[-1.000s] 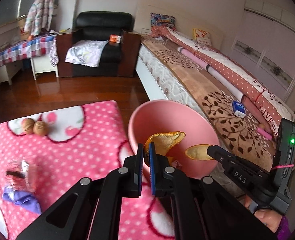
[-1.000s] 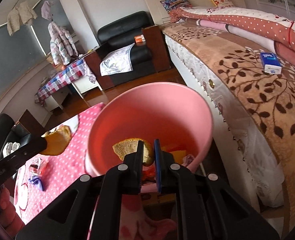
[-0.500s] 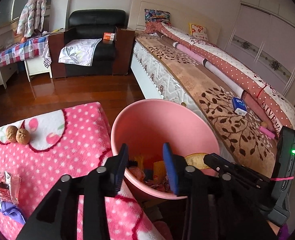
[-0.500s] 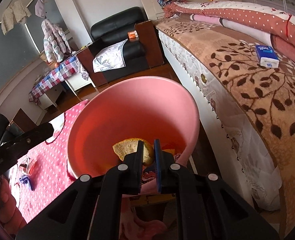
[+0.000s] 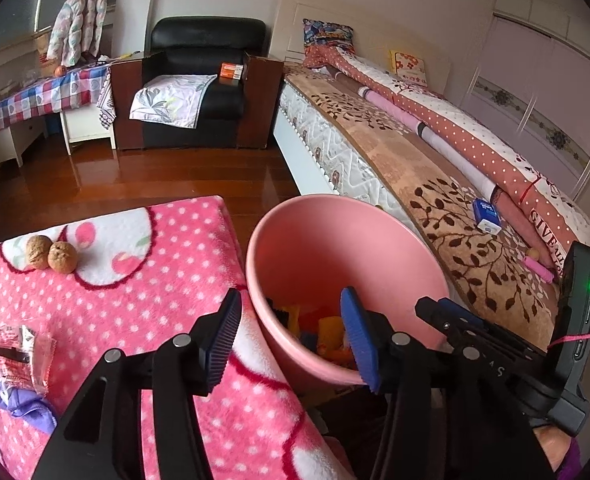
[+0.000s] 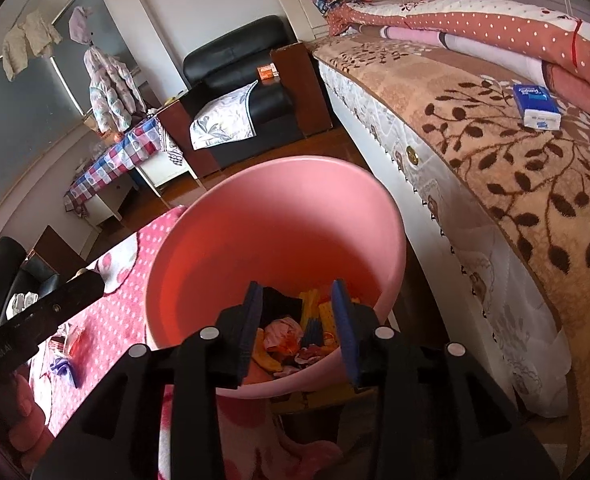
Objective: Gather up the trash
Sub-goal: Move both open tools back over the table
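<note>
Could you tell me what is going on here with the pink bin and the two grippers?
A person is clearing trash from a pink-blanketed table into a pink bin. Both the left gripper and the right gripper hang over the bin with nothing between their fingers; their jaws have just been opening. Mixed scraps lie in the bin. A crumpled wrapper, a purple scrap and two walnuts remain on the table.
</note>
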Demonstrator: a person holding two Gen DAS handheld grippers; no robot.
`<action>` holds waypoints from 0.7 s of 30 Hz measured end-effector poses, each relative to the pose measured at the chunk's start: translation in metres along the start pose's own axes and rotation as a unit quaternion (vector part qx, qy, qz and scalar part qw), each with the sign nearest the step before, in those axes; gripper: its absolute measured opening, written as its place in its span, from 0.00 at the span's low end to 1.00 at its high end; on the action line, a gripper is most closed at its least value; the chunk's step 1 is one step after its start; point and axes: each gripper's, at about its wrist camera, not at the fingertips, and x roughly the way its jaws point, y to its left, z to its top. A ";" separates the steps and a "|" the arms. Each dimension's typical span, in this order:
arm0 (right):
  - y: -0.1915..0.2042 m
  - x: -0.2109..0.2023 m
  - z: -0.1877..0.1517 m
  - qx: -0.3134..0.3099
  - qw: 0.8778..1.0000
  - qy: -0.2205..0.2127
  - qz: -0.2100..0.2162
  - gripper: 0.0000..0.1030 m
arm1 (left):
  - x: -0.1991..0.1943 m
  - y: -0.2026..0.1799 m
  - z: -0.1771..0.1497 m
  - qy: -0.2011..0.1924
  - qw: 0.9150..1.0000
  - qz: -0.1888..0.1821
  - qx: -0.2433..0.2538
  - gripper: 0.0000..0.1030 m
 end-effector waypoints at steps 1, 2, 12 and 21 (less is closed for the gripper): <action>0.003 -0.002 -0.001 -0.002 1.000 -0.003 0.001 0.36 | -0.003 0.002 -0.001 -0.002 1.000 0.002 -0.002 0.50; 0.005 -0.004 -0.001 -0.004 1.000 -0.004 0.002 0.36 | -0.006 0.005 -0.002 -0.003 1.000 0.003 -0.004 0.50; 0.048 -0.021 -0.019 -0.041 0.999 -0.014 0.027 0.36 | -0.041 0.035 -0.019 -0.020 0.999 0.037 -0.022 0.50; 0.099 -0.029 -0.042 -0.085 0.995 -0.025 0.047 0.36 | -0.086 0.086 -0.045 -0.041 0.994 0.087 -0.045 0.50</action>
